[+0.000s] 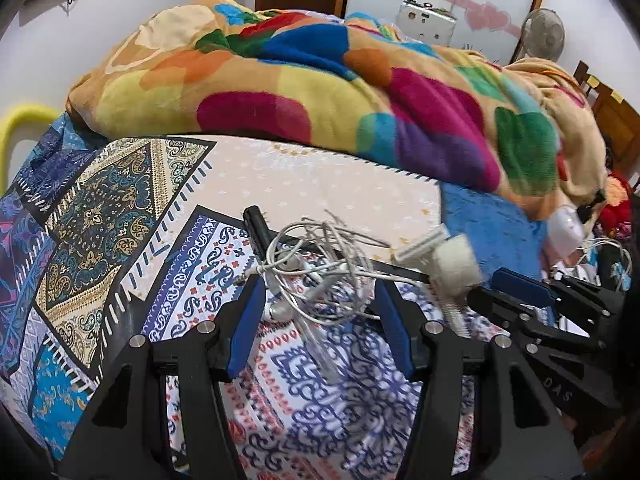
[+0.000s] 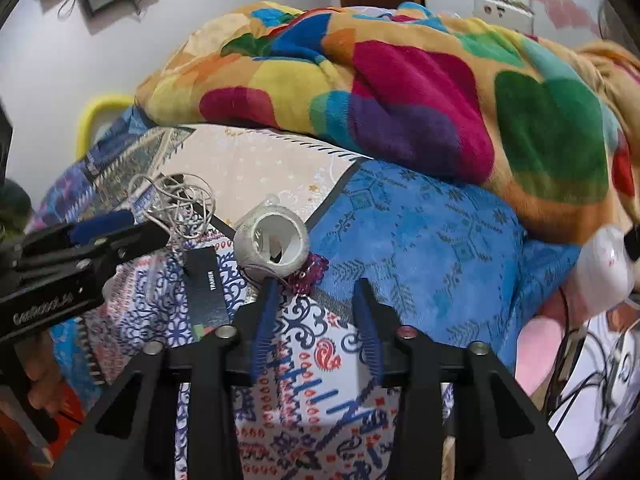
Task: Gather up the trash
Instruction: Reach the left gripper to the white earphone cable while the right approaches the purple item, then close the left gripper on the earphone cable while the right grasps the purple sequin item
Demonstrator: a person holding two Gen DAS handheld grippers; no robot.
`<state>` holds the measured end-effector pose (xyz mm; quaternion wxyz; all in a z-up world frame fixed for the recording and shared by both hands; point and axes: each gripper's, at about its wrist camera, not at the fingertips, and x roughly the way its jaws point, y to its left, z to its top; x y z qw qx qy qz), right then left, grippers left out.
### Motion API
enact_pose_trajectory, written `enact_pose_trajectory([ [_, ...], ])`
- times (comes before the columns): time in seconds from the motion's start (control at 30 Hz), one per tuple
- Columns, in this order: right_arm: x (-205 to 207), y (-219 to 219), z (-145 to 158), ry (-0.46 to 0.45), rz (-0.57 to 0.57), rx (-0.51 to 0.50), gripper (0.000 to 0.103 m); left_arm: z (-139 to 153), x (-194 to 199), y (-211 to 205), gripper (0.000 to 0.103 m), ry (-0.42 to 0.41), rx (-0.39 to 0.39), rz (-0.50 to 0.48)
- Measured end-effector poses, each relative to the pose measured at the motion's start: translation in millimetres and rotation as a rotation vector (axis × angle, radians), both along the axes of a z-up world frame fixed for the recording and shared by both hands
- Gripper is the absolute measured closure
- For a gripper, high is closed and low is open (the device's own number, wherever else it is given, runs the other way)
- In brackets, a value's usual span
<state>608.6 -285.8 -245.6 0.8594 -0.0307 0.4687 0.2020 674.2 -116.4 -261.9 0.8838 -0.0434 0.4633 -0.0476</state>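
Left tongs (image 1: pixel 318 300): spread wide, blue pads apart, with the tangled white earphone cable (image 1: pixel 316 264) lying between the tips; no pad visibly presses it.
Right tongs (image 2: pixel 316 300): spread, nothing between the pads; the left fingertip (image 2: pixel 271 288) sits just below the white tape roll (image 2: pixel 276 242).
Earphone cable: a loose knot on the patterned bed sheet (image 1: pixel 280 400), earbuds near the left pad; a black pen-like stick (image 1: pixel 260 226) lies just beside it.
Tape roll: lying on its side on the bed, hollow core facing the right wrist camera; a small purple sequinned scrap (image 2: pixel 308 274) touches its lower right edge.
Only in the right wrist view: a dark card printed "TRAINER" (image 2: pixel 206 292) flat on the sheet between cable and roll, and the roll's open core, which looks hollow with only a pale shape behind it.
Only in the left wrist view: the roll blurred, beside a small white rectangular piece (image 1: pixel 420 246) I cannot identify, and the right tongs seen from the side.
Beyond: a blue towel (image 2: pixel 420 240) next to the roll, under a heaped multicoloured fleece blanket (image 1: pixel 320 92).
Far right: a white device and dark cables, too blurred to name.
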Motion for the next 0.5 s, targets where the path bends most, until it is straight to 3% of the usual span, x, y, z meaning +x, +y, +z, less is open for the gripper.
enact_pose_trajectory([
  [0.1,0.9,5.6,-0.8,-0.033,0.013,-0.034,0.074,-7.0,4.1,0.6,0.047,0.008,-0.009,0.002],
  [0.27,6.7,11.2,-1.7,-0.047,0.031,-0.038,0.081,-6.0,-0.1,-3.5,0.076,-0.046,0.033,-0.015],
  [0.33,6.8,12.2,-1.6,-0.049,0.031,-0.046,0.081,-3.3,-2.4,-5.6,0.092,-0.06,0.042,-0.036],
  [0.5,6.1,9.7,-0.3,-0.037,-0.003,-0.039,0.085,9.5,-11.0,-5.9,0.097,-0.087,0.054,-0.067],
])
